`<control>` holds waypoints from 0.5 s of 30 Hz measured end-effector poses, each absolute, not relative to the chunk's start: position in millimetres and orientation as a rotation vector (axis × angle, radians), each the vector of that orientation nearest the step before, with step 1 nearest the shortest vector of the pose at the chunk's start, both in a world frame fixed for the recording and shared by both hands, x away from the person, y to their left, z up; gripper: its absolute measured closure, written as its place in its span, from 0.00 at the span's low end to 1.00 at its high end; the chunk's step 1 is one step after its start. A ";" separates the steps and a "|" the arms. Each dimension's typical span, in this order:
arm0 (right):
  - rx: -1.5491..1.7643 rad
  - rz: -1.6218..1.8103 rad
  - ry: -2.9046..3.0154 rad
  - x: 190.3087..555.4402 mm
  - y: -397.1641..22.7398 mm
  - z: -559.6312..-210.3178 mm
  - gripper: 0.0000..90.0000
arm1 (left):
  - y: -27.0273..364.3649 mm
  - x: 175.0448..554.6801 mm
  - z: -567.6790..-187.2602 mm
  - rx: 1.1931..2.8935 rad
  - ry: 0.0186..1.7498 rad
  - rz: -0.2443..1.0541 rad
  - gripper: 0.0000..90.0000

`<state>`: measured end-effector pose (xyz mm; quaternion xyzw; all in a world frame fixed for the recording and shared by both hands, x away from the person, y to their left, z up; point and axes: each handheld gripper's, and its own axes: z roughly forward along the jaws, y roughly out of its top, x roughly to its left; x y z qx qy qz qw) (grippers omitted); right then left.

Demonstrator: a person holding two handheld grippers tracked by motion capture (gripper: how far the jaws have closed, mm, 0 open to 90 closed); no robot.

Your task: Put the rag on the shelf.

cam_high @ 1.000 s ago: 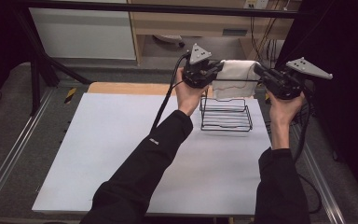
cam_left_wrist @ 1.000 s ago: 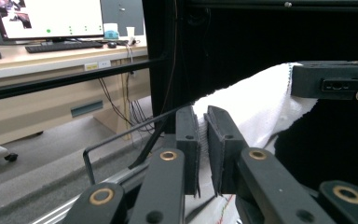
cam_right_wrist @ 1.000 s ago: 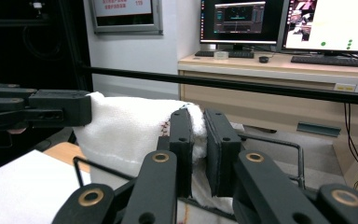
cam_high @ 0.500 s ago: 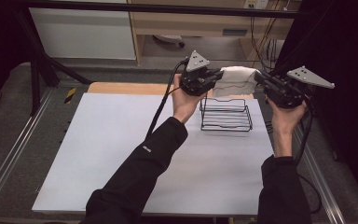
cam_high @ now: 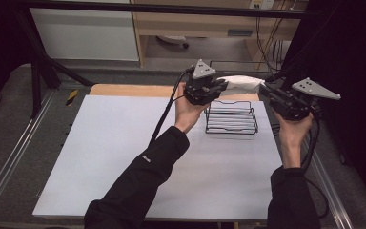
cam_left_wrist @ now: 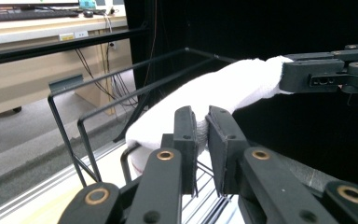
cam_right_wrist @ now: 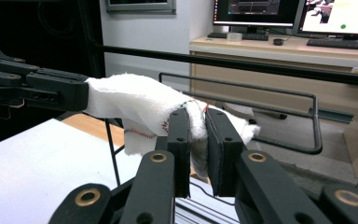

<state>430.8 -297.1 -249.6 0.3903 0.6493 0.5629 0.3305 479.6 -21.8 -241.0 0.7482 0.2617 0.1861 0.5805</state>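
Tools both pinch your white terry cloth (cam_high: 240, 83): left tool (cam_high: 221, 87) and right tool (cam_high: 266, 90) stretch it above the black wire rack (cam_high: 231, 117) at the counter's (cam_high: 124, 143) far right.

Both forearms reach forward in dark sleeves, the left arm (cam_high: 138, 181) slanting up toward the right, the right arm (cam_high: 290, 191) rising nearly straight. The left tool (cam_high: 219, 86) points right and the right tool (cam_high: 267, 91) points left, tips facing each other, each with its jaws pinched shut on an end of the white cloth (cam_high: 240, 83) stretched between them.
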 end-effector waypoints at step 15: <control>1.023 1.468 1.712 431.4 -297.5 -260.6 0.90 | -9.9 480.4 -214.8 1.726 0.682 0.454 0.87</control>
